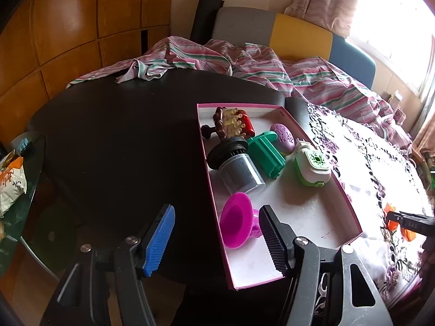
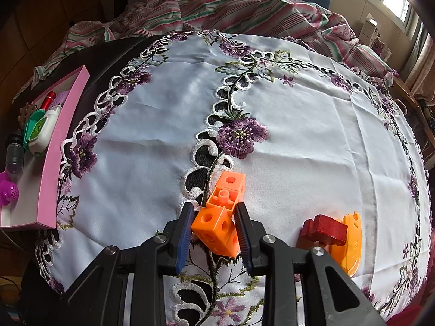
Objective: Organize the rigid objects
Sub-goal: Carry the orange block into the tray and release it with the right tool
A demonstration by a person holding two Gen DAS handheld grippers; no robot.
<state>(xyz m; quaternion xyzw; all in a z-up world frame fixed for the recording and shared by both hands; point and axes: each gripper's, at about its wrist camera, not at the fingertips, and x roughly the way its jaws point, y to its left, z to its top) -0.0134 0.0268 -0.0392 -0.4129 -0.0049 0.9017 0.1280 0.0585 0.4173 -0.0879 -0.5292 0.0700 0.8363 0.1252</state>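
Note:
In the right wrist view my right gripper (image 2: 214, 222) is shut on an orange linked-cube toy (image 2: 217, 231), whose far cube (image 2: 228, 190) rests on the embroidered white cloth (image 2: 299, 141). A dark red block (image 2: 325, 229) and an orange curved piece (image 2: 350, 241) lie just right of it. In the left wrist view my left gripper (image 1: 214, 225) hangs open over the near end of the pink-rimmed box (image 1: 350, 203), with a magenta funnel (image 1: 236, 224) lying in the box between the blue and black pads, untouched. The right gripper's black tip (image 1: 407, 221) shows at the far right with orange pieces.
The box also holds a black-lidded clear jar (image 1: 239, 168), a green piece (image 1: 267, 154), a green-and-white plug-in device (image 1: 311, 167), a purple egg shape (image 1: 284, 137) and a red-and-brown toy (image 1: 233, 123). Striped bedding (image 1: 244, 62) bunches behind the dark table (image 1: 122, 135). A snack bag (image 1: 11, 184) lies at left.

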